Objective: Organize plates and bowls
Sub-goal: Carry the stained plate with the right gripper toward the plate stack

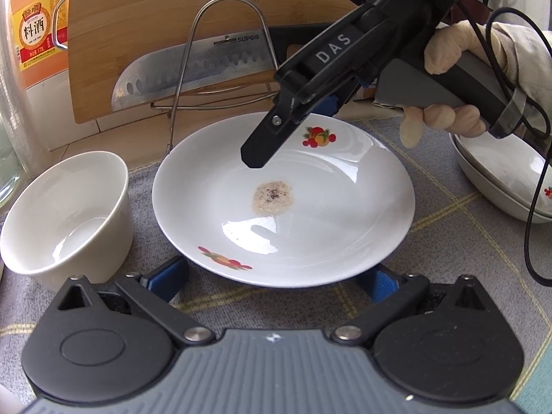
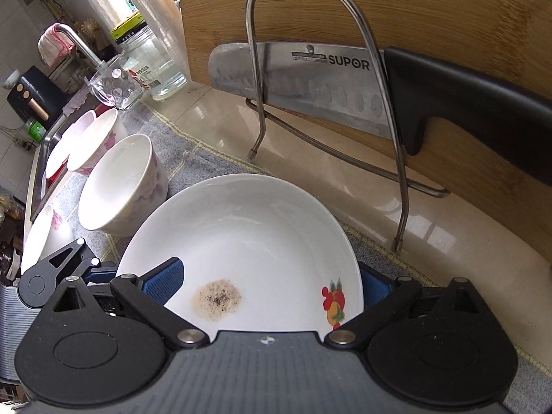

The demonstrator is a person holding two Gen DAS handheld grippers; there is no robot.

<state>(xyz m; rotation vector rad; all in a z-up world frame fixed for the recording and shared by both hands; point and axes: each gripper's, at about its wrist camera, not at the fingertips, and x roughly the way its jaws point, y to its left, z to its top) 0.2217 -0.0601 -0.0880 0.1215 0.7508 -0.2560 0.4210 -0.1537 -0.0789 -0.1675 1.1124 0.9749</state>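
A white plate (image 1: 310, 207) with fruit prints and a brown stain in its middle lies on the grey mat (image 1: 448, 241). My left gripper (image 1: 274, 279) is open, its blue pads (image 1: 169, 276) on either side of the plate's near rim. My right gripper (image 1: 293, 131), held by a gloved hand (image 1: 445, 51), reaches in from the upper right, open across the far rim. In the right wrist view one pad (image 2: 165, 283) is over the plate (image 2: 248, 241) and the other is outside its rim. A plain white bowl (image 1: 65, 214) stands left of the plate.
A wooden cutting board (image 1: 155, 17), a SUPOR knife (image 1: 193, 69) and a wire rack (image 1: 220, 51) stand behind the plate. Stacked plates (image 1: 500, 179) sit at the right. A cooking wine bottle (image 1: 38, 34) stands far left. Floral bowls (image 2: 120, 186), glass jars (image 2: 117, 86) and a sink (image 2: 45, 151) lie further left.
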